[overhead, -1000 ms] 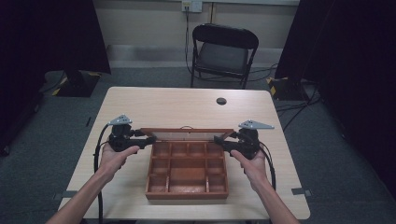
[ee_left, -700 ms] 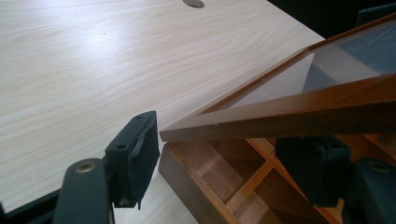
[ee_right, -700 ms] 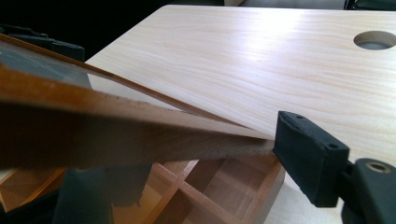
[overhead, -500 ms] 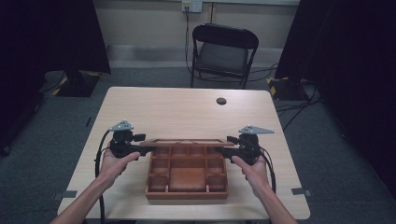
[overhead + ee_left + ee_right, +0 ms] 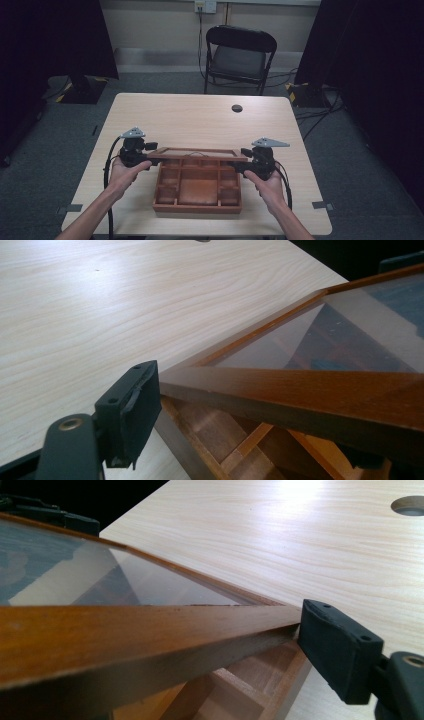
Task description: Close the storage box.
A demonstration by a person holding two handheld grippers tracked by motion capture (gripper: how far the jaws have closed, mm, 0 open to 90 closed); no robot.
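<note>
Now glazed lid (image 5: pixel 198 152) between left gripper (image 5: pixel 150 161) and right gripper (image 5: pixel 239 162).

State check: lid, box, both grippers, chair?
Glass lid: partly raised, tilted over the box, held at both side rails.
Wooden box: open, flat on the table, compartments look empty.
Left gripper: shut on the lid's left rail.
Right gripper: shut on the lid's right rail.
Folding chair: unfolded, unoccupied, behind the table.

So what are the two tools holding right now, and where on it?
Both hold the glass lid of the wooden box: left tool on its left frame corner, right tool on its right frame corner.
</note>
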